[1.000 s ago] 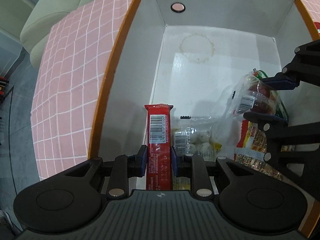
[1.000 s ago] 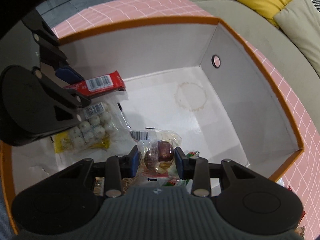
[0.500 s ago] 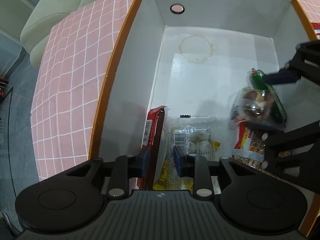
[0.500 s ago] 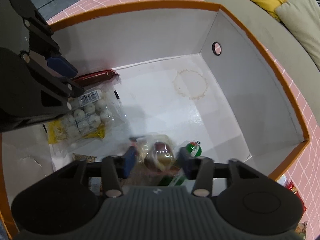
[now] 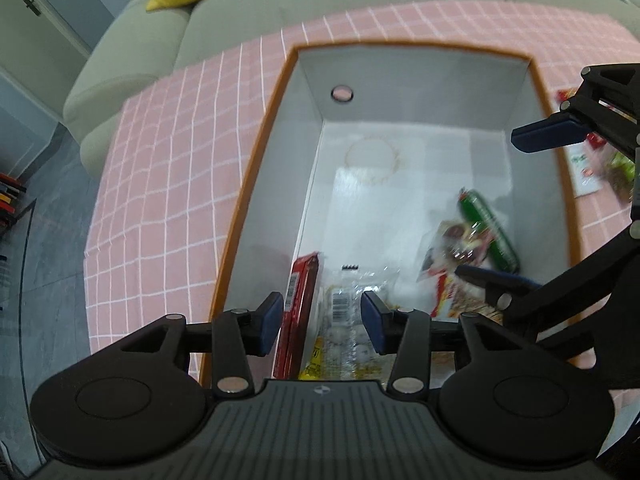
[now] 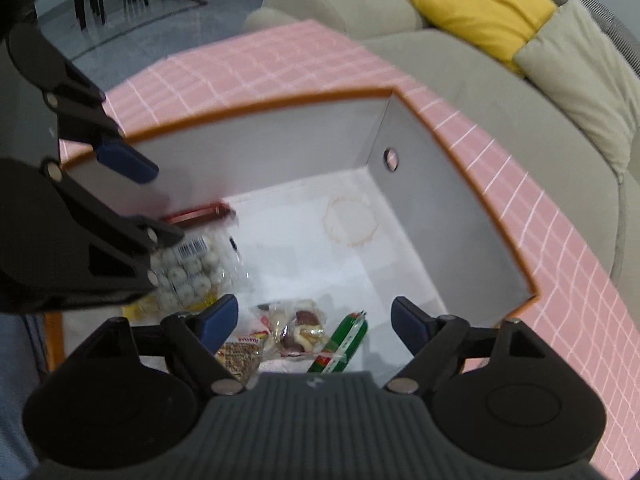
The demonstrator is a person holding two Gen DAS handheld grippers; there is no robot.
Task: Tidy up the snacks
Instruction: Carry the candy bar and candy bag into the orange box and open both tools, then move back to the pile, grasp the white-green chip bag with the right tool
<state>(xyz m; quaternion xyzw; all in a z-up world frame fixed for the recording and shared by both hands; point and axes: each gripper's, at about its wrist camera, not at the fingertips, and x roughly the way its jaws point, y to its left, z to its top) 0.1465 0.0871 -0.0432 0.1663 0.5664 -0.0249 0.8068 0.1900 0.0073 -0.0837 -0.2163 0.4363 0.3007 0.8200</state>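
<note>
A white box with an orange rim (image 5: 256, 152) (image 6: 404, 148) stands on a pink checked tablecloth. Inside lie a red snack bar (image 5: 299, 308) (image 6: 200, 215) on edge by the left wall, a clear bag of white balls (image 5: 348, 332) (image 6: 192, 268), a clear packet with brown pieces (image 5: 456, 244) (image 6: 298, 330), a green sausage stick (image 5: 488, 232) (image 6: 340, 344) and a red-yellow noodle pack (image 5: 456, 300) (image 6: 240, 356). My left gripper (image 5: 322, 322) is open and empty above the bar and bag. My right gripper (image 6: 314, 318) is open and empty above the packet.
More snack packets (image 5: 592, 160) lie on the cloth right of the box. A beige sofa (image 6: 500, 80) with a yellow cushion (image 6: 488, 4) curves behind the table. A brown ring stain (image 5: 372, 158) marks the box floor at the far end.
Both grippers opened and let go: the red bar now stands by the left wall, the clear packet lies by the green stick. Both grippers have pulled up and back from the box.
</note>
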